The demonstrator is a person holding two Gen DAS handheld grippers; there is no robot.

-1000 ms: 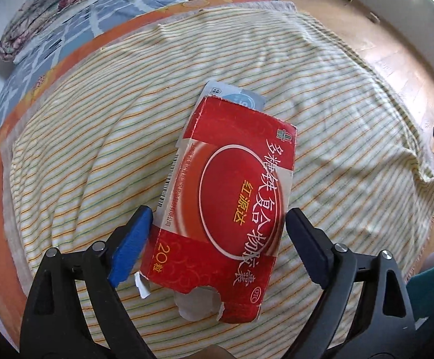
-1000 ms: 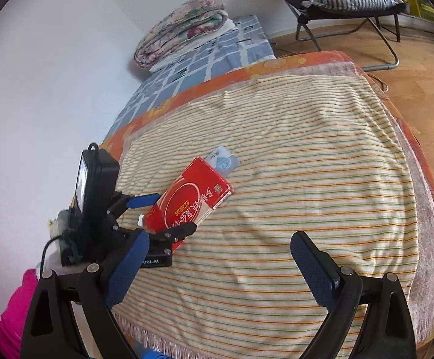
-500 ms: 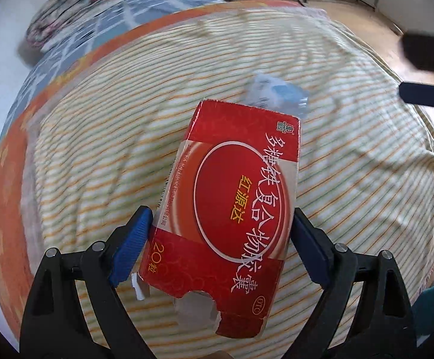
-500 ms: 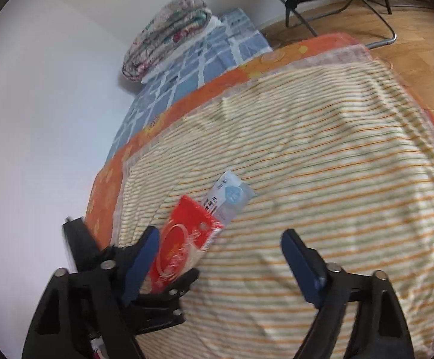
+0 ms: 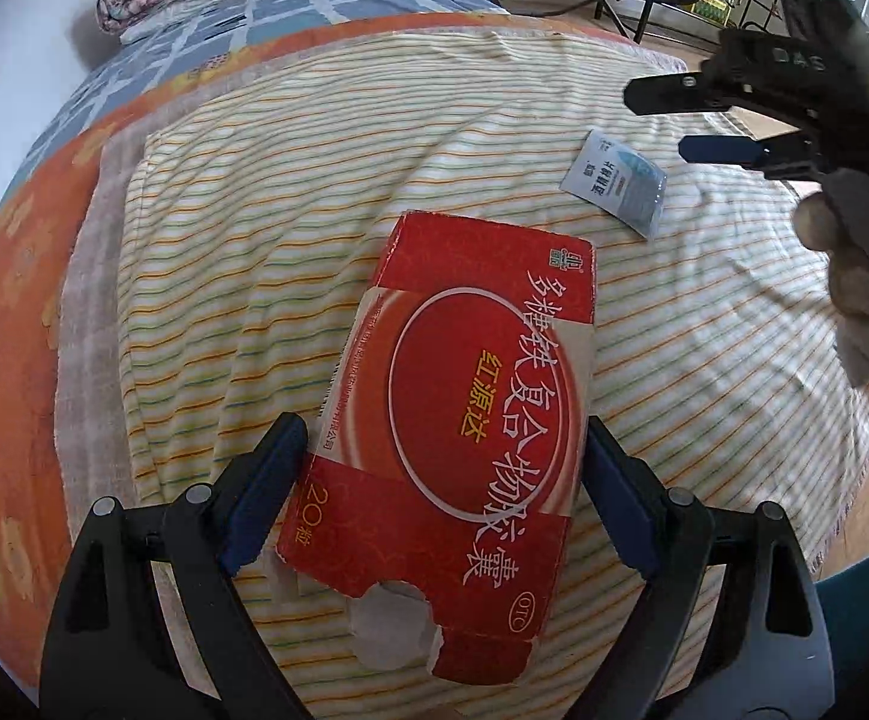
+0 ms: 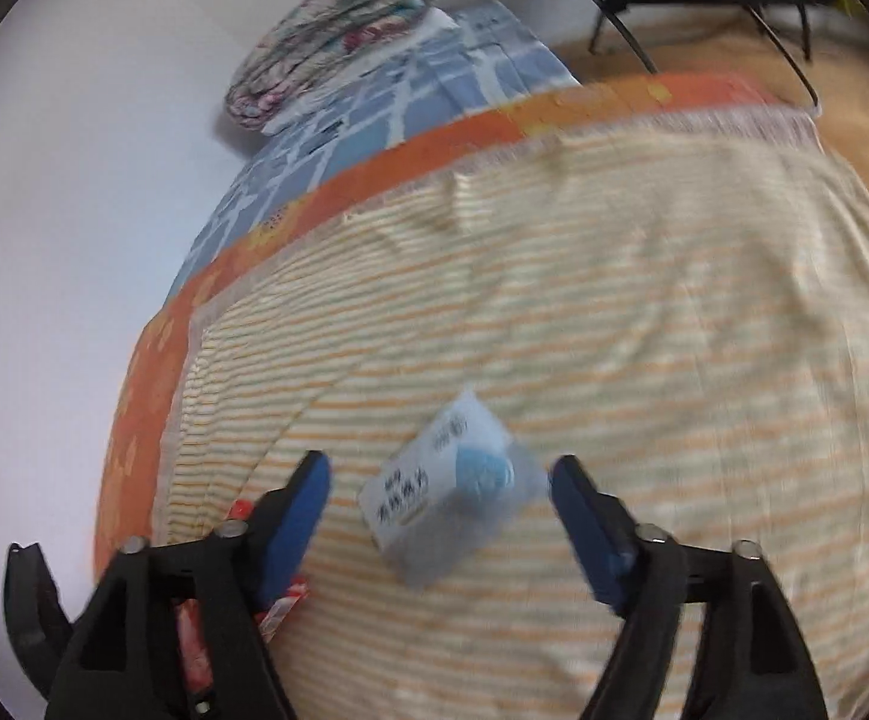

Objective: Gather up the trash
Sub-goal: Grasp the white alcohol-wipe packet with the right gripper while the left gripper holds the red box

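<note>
While opening, right tongs [image 6: 440, 498] astraddle sachet [image 6: 446, 492]

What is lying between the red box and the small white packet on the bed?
Only bare striped sheet separates red box and white packet, shown in the left wrist view.

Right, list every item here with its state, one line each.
red medicine box: flap torn open, clamped between left gripper pads.
blue-white sachet: flat on striped sheet, ungripped.
right gripper: jaws opening, straddling sachet.
floral quilt: folded.

Motion blur smears the packet's [image 6: 443, 495] print in the right wrist view.
</note>
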